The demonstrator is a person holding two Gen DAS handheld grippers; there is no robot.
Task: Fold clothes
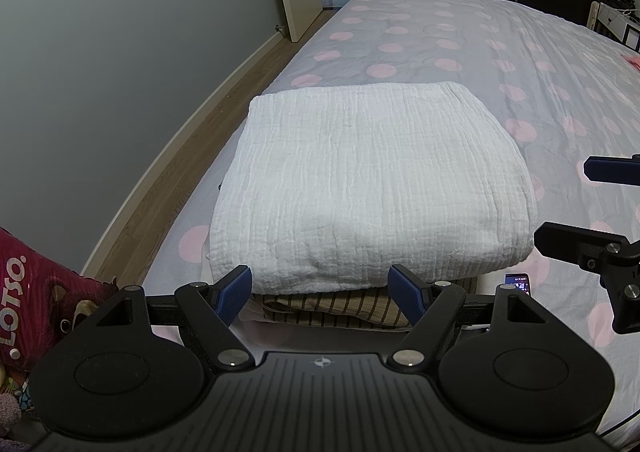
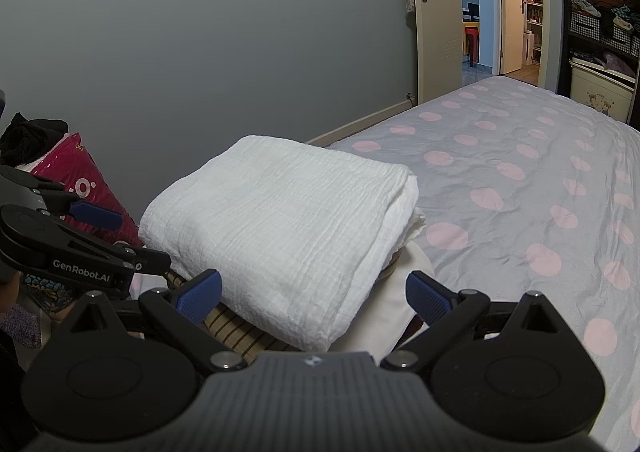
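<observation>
Both grippers hover with jaws spread and nothing between them, so any slip starts with the stack. Largest is the grey bedsheet dotted with pink circles (image 1: 460, 52), filling the right of both views. On it, centre frame, lies the folded white crinkled-cotton cloth (image 1: 360, 180), resting atop a beige striped folded garment (image 1: 328, 306). Left gripper (image 1: 320, 290) sits at its near edge, right gripper (image 2: 314, 292) likewise; a careless nudge could topple the pile towards the wooden floor.

Grey wall (image 2: 160, 72), wood floor (image 1: 168, 180), polka-dot bed (image 1: 460, 52); open door (image 2: 436, 20), dim light
</observation>
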